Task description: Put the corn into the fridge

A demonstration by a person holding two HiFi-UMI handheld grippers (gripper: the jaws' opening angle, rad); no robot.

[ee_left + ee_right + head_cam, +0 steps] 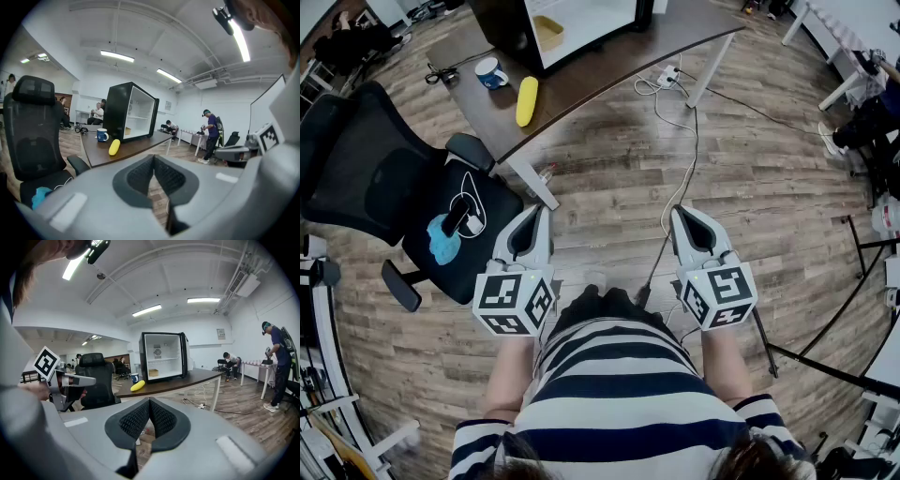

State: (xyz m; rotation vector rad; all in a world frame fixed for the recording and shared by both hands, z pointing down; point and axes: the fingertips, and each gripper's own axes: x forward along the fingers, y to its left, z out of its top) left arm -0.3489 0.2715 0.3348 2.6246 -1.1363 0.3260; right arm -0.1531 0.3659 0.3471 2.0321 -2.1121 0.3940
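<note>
The yellow corn (526, 100) lies on the dark brown table (609, 66), just in front of the small black fridge (572, 23), whose white inside shows open. From the left gripper view the corn (114, 147) is far ahead at left, before the fridge (131, 112). The right gripper view shows the corn (138, 386) left of the fridge (164, 356). My left gripper (541, 212) and right gripper (679, 214) hang over the wooden floor, well short of the table. Both are shut and empty, left gripper (153, 160) and right gripper (149, 402) with pads meeting.
A blue mug (491, 72) stands on the table left of the corn. A black office chair (384, 178) stands close at my left. A white cable and power strip (667, 77) lie on the floor under the table. People stand and sit far off in the room.
</note>
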